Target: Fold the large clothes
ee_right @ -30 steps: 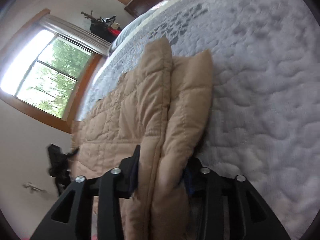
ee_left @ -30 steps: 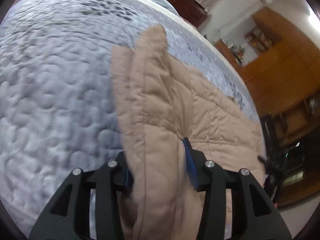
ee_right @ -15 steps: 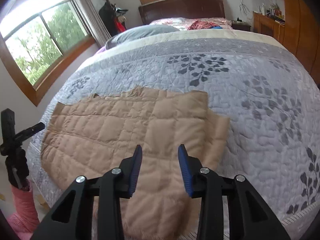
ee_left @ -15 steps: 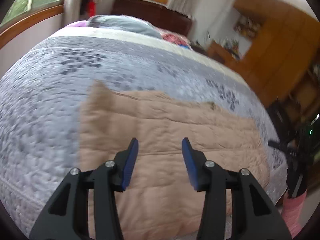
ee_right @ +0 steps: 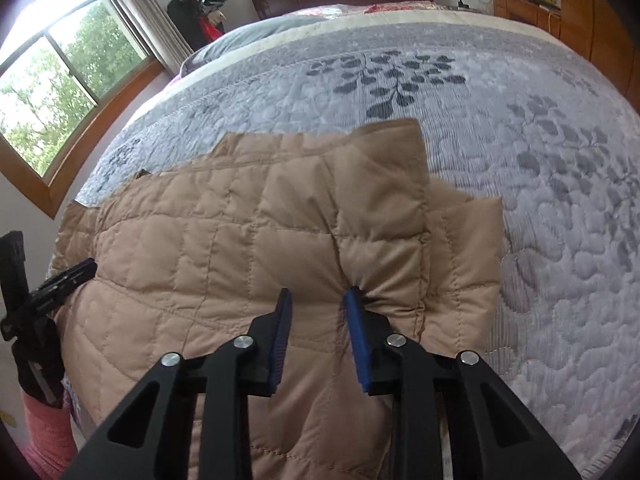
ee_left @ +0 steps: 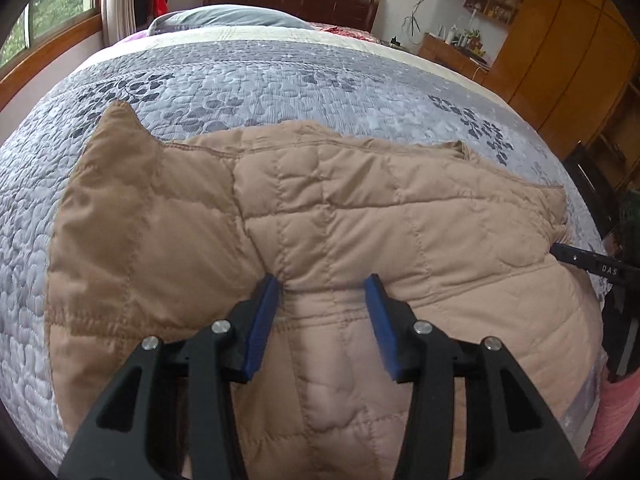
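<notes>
Lying on quilted bedspread (ee_left: 280, 80): tan jacket (ee_left: 360, 208); left gripper (ee_left: 324, 294), right gripper (ee_right: 316, 300) fingers apart, pressing jacket

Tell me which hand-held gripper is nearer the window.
Left. The window lies on the left side of the bed; the left hand-held gripper works that end of the jacket, the right hand-held gripper the far end.

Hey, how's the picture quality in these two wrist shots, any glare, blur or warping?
Left wrist view: strong fisheye bulge on the bed quilt, the tan quilted jacket sharp, soft even light. Right wrist view: the window is blown out at upper left, the bed curves likewise, the jacket is sharp.
</notes>
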The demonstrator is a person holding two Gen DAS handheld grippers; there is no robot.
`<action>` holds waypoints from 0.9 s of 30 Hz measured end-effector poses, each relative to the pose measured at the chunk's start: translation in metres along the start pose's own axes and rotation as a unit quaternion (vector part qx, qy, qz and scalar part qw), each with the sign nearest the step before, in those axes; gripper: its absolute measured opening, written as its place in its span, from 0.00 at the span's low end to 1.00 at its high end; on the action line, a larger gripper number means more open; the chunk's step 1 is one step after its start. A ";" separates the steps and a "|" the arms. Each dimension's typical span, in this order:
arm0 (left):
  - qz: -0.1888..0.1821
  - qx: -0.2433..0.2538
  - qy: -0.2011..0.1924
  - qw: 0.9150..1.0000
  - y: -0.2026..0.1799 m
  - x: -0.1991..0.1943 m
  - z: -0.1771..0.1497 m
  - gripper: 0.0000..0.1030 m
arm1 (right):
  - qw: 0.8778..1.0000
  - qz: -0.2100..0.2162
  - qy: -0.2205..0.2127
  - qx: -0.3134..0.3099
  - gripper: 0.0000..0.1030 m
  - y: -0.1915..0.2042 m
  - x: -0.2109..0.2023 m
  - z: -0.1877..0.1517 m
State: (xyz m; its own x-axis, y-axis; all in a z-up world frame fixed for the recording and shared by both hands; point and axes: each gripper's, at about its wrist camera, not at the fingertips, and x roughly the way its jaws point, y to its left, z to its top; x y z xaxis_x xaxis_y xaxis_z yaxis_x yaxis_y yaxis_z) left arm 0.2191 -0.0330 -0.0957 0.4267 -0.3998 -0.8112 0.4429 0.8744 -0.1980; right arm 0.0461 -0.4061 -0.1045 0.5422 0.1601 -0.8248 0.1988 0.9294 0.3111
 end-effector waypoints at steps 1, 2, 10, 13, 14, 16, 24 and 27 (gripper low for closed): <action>0.002 0.001 -0.002 1.000 -0.002 0.002 0.000 0.45 | 1.000 0.002 -0.001 0.002 0.26 -0.001 0.001 -0.001; 0.005 0.003 -0.003 1.000 -0.003 0.002 0.000 0.45 | 1.000 0.003 -0.002 0.004 0.26 -0.002 0.001 -0.001; -0.016 -0.050 -0.014 0.999 0.008 -0.037 0.000 0.43 | 0.999 0.031 -0.008 0.001 0.29 0.003 -0.043 -0.004; -0.017 -0.064 -0.032 0.997 0.014 -0.073 -0.013 0.44 | 0.999 0.021 -0.005 -0.030 0.29 0.014 -0.070 -0.019; -0.010 -0.068 -0.040 0.997 0.016 -0.086 -0.021 0.45 | 0.999 0.023 -0.002 -0.039 0.29 0.017 -0.075 -0.024; -0.002 -0.081 -0.050 0.995 0.021 -0.112 -0.042 0.49 | 0.998 0.024 0.012 -0.060 0.29 0.024 -0.086 -0.038; -0.011 -0.227 -0.020 0.974 0.048 -0.140 -0.137 0.49 | 0.996 0.019 0.057 -0.061 0.26 0.020 -0.078 -0.074; -0.037 -0.278 -0.016 0.960 0.057 -0.126 -0.154 0.50 | 0.996 0.021 0.066 -0.054 0.23 0.013 -0.067 -0.075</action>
State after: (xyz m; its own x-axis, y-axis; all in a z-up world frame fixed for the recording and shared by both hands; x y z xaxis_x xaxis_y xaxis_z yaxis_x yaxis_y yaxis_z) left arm 0.0694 0.1100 -0.0890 0.4389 -0.4664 -0.7680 -0.0121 0.8516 -0.5241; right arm -0.0487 -0.3796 -0.0806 0.4341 0.2353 -0.8696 0.0849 0.9503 0.2995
